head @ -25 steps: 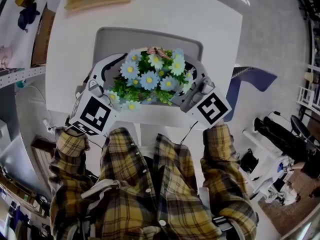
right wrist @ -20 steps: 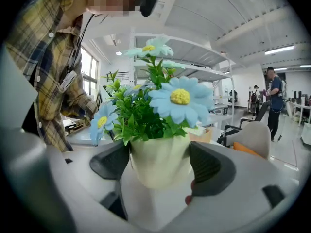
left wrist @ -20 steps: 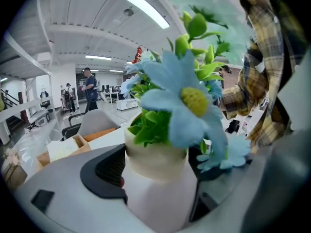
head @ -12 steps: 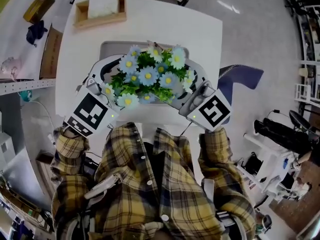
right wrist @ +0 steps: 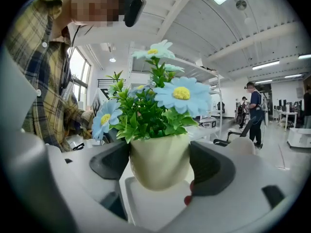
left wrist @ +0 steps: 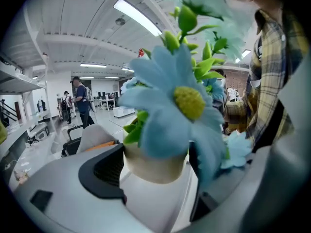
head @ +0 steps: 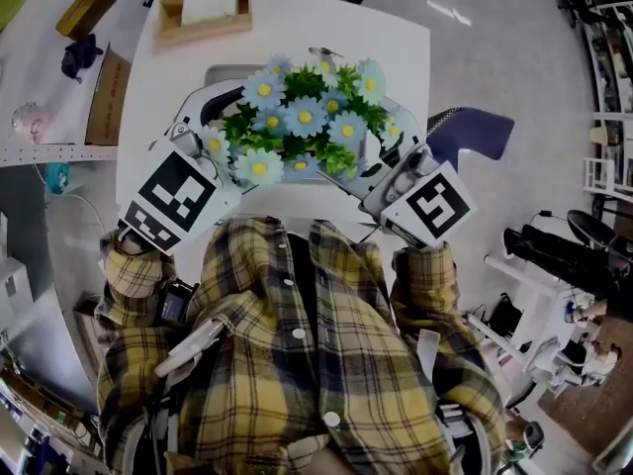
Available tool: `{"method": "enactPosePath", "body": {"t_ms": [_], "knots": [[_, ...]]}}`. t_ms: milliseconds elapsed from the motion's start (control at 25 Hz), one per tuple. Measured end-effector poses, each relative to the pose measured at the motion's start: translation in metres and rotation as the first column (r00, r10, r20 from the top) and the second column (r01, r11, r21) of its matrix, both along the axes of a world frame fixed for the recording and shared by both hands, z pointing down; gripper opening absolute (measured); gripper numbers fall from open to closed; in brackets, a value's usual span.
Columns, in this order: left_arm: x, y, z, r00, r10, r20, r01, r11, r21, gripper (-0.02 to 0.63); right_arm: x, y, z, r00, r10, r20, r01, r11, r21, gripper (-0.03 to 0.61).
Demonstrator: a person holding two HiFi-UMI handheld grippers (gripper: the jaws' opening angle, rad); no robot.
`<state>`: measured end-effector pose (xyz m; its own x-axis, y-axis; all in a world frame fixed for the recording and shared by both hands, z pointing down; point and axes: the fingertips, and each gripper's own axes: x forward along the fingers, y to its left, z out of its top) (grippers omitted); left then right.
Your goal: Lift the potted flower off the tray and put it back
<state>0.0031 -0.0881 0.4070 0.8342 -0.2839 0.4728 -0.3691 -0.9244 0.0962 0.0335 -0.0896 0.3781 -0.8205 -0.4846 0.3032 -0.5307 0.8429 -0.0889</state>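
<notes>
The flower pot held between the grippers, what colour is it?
The pot is cream, a pale off-white, clearest in the right gripper view.

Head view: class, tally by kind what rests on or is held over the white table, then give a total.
grippers: 2, the left gripper and the right gripper
potted flower: 1
tray: 1
wooden box: 1
total: 5

right claw [right wrist: 159, 165] | jaws pressed on both sides of potted flower [right wrist: 160, 152] (pot cream, petals blue)
</notes>
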Motion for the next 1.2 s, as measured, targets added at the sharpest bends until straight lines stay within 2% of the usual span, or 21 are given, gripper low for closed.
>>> {"method": "enactPosePath", "body": {"t_ms": [200,360,600,1000,1200], "knots": [[-0.0016,-0.0007,-0.0044,1.000,0.002,0.004,-0.002,1.000,0.014,0.406,-0.0012,0.0031,0.0001,1.000,0.015,-0.015,-0.015,1.000,-0.021,0.370],[-0.0023,-0.0008,-0.0052,1.000,-0.003,0.000,0.003,1.000,0.015,0.408,-0.0022,-0.0005,-0.0035,1.000,0.025,0.012,-0.025,1.000,0.017,0.370],[-0.0003,0.0022,-0.0047,1.000,-0.017,-0.025,0.016,1.000,-0.019,0.411,-0.0008,0.0018,-0.0042,0.999,0.027,0.018,-0.027,1.000,0.016,0.370],[0.0020,0.0023,-0.0030,1.000,-0.026,-0.004,0.026,0.999,-0.046,0.411,0.0012,0.0020,-0.0034,1.000,0.025,0.003,-0.025,1.000,0.011,0.370],[0.0031,0.0037,-0.0027,0.999,-0.033,-0.024,0.032,0.998,-0.049,0.413,0.0021,0.0030,-0.0042,1.000,0.026,0.008,-0.026,1.000,0.015,0.370]]}}
